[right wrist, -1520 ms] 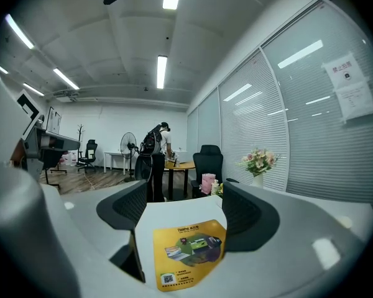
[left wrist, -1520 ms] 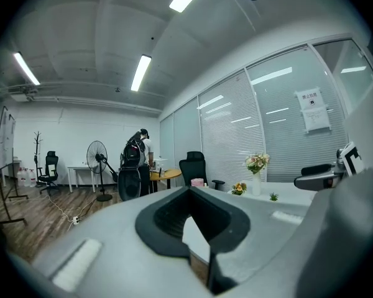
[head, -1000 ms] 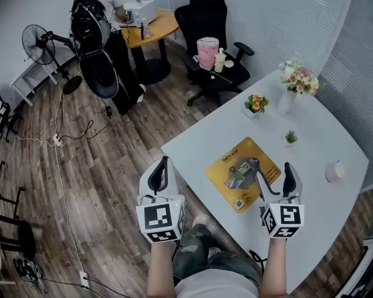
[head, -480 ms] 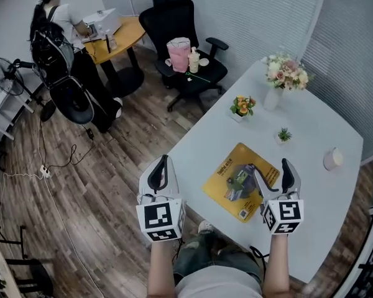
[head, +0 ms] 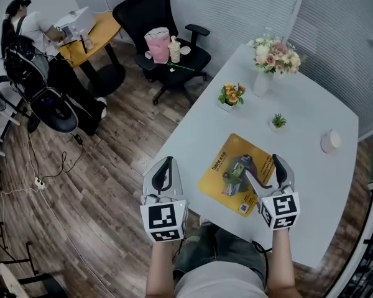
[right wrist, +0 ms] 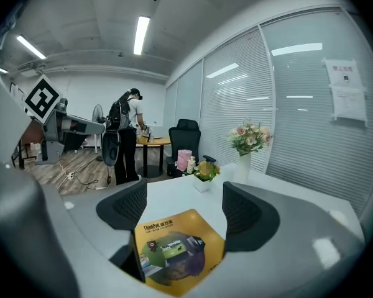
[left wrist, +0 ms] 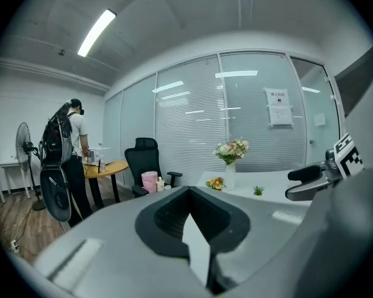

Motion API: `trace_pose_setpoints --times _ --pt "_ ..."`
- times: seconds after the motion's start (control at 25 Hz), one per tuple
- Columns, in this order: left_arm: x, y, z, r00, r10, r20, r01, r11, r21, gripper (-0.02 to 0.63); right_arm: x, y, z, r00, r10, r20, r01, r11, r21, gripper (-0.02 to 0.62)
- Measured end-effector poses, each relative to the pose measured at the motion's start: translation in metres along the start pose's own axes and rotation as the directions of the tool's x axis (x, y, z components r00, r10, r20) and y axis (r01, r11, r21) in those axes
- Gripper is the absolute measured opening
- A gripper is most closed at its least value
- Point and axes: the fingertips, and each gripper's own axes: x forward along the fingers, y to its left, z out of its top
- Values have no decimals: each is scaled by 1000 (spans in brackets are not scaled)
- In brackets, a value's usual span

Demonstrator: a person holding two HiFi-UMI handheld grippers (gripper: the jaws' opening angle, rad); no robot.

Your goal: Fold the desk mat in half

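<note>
**Mat flat by the near edge, no tongs on it**

The yellow mat (head: 227,160) lies flat and unfolded on the worktop (head: 189,135). It sits askew, with its near corner close to the worktop's near edge. All its edges lie down and none is lifted.

The right tongs (head: 267,171) are open. They hang over the mat's right side, and their own view shows the mat between the jaws, with neither pad pressing on it. The left tongs (head: 165,168) are closed on nothing. They are over the floor (head: 93,185), just off the worktop's left edge and apart from the mat.

Bare worktop runs left of the mat and beyond it. Farther back stand a flower pot (head: 229,96) and a small plant (head: 277,121), with a vase (head: 262,79) near the far corner. A white disc (head: 329,141) sits by the right edge, well apart from the mat. A chair (head: 158,17) stands on the floor past the far edge.
</note>
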Motion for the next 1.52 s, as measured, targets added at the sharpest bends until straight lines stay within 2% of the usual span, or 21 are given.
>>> trace_pose_setpoints --times 0.2,0.32,0.48,0.76,0.92,1.16,1.4,1.52 --pt "2 -11 -18 998 -21 -51 20 1000 -16 0 4 8 -16 996 62 -59 -65 997 -47 399" --pt "1 -17 -29 996 -23 -84 20 999 -35 0 3 17 -30 985 135 -110 -144 987 -73 397" --pt "-2 -25 -41 993 -37 -109 32 998 -49 0 -1 33 -55 952 223 -211 -254 957 -137 392" --pt "-5 -33 -57 988 -43 -148 36 998 -46 0 -11 54 -107 879 311 -361 -403 889 -218 380" --pt "-6 -40 -66 985 -46 -169 38 998 -48 0 -20 68 -136 816 382 -434 -506 836 -214 380" --pt "-11 -48 -73 980 -58 -192 53 998 -33 0 -42 89 -186 682 448 -579 -672 696 -254 366" --pt "-16 -56 -81 976 -70 -208 69 998 -11 0 -54 95 -222 575 460 -676 -768 588 -253 330" --pt "-20 -56 -85 973 -68 -220 65 998 -19 0 -58 97 -235 537 454 -711 -797 549 -251 322"
